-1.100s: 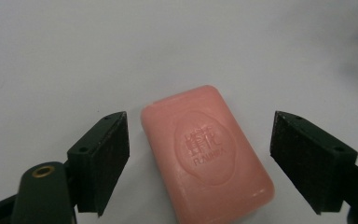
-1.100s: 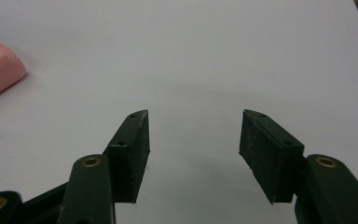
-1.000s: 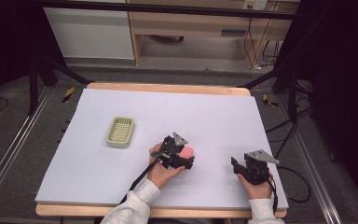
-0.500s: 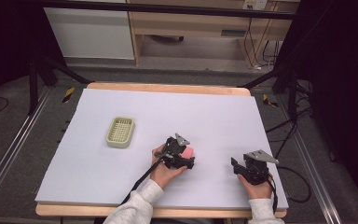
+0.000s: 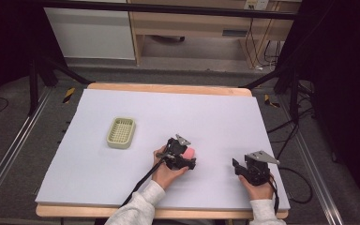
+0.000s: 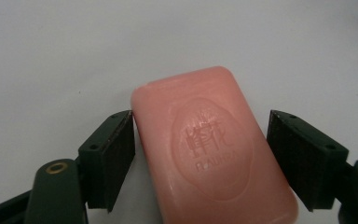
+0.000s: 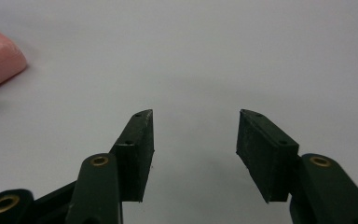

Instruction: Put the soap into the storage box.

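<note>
Little has moved since the earlier frames: left gripper has only edged around the pink soap bar, which lies flat on the counter right of centre. Bar sits between the spread jaws, left pad touching or nearly so, right pad apart; not yet clamped. Long axis runs along the jaws, slightly skewed. Right gripper unclenched, empty, near. Green soap dish well apart, far left.

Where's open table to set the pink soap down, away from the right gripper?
Bare sheet runs beyond the soap to the table's far edge, and between the soap dish and left gripper. It is tightest between the soap and right gripper.
</note>
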Motion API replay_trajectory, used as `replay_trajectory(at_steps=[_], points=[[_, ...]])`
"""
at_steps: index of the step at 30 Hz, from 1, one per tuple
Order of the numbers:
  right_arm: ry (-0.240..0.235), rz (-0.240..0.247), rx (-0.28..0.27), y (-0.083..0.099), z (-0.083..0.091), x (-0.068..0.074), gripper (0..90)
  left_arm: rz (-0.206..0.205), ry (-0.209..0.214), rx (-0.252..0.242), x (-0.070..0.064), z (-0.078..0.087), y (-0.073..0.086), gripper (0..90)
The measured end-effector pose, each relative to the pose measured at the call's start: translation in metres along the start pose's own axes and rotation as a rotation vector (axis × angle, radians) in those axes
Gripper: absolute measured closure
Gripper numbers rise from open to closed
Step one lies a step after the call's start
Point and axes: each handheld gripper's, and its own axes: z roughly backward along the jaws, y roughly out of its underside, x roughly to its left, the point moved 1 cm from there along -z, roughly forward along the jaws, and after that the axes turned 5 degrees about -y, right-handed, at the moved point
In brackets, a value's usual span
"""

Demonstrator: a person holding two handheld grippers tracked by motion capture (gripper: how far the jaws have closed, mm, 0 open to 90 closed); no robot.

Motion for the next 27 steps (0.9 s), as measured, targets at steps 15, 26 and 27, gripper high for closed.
replay_trajectory(at_steps=[15,26,27], points=[[-0.003,0.001,0.0,-0.0001,0.0001,0.0,46.3,-0.012,-0.01,0.018,-0.0009,-0.0002,0.0003,36.9],[-0.005,-0.002,-0.004,-0.0001,0.0005,-0.0003,46.6,-0.022,0.024,0.033,0.0,0.0033,-0.0002,37.2],[-0.006,-0.004,-0.005,-0.0001,0.0006,-0.0003,46.4,-0.024,0.029,0.036,0.0004,0.0042,-0.0004,37.3]])
